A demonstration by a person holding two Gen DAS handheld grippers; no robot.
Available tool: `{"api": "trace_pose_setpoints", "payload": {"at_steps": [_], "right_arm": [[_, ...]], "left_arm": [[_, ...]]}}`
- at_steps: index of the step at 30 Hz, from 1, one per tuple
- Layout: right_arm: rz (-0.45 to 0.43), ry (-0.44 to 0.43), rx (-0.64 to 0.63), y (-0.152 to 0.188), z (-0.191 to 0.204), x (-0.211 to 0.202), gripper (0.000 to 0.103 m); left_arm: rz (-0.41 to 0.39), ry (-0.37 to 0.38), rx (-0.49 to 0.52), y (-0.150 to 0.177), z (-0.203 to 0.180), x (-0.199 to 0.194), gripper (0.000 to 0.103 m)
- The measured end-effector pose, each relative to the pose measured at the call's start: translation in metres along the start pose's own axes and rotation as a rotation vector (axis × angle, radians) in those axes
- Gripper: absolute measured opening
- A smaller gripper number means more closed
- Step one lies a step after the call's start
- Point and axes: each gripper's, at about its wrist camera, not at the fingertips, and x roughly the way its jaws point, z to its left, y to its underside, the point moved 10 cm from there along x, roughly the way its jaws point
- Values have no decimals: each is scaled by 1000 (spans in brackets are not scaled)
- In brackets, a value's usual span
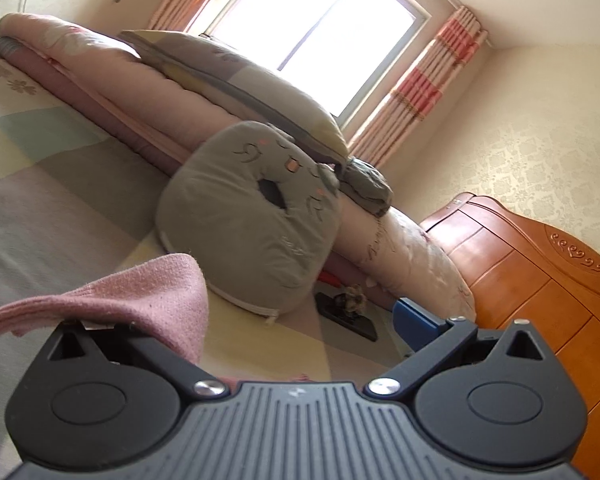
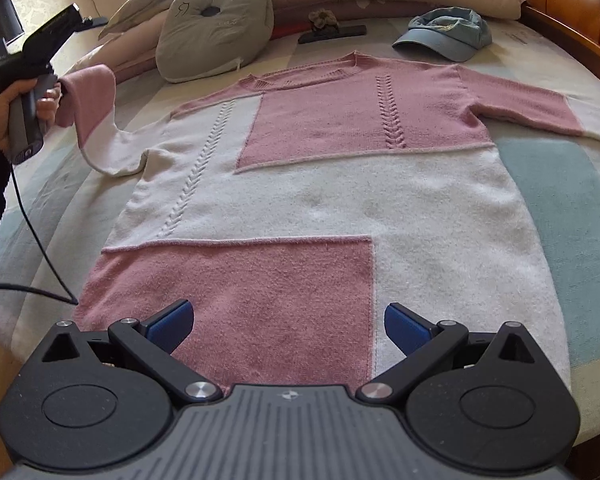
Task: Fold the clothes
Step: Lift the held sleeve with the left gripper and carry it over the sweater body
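Across the bed (image 2: 560,184), a pink-and-white sweater (image 2: 300,184) is spread flat, front up, neckline toward a grey cushion (image 2: 216,20) and a blue cap (image 2: 448,36). Its pink sleeve cuff (image 2: 88,96) is lifted off the bed at the left gripper (image 2: 40,64), though whether those fingers are clenched on it cannot be told. The right gripper (image 2: 288,324) is held released above the hem.

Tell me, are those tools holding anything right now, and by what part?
The left tool holds the sweater by its pink sleeve cuff, lifted off the bed. The right tool is open, holding nothing.
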Motion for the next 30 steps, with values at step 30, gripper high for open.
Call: {"api": "trace_pose_setpoints", "payload": {"at_steps": [30], "right_arm": [[-30,-57,89,13,-38,-14,103]], "left_arm": [[163,57,116,41,-141,69,102]]}}
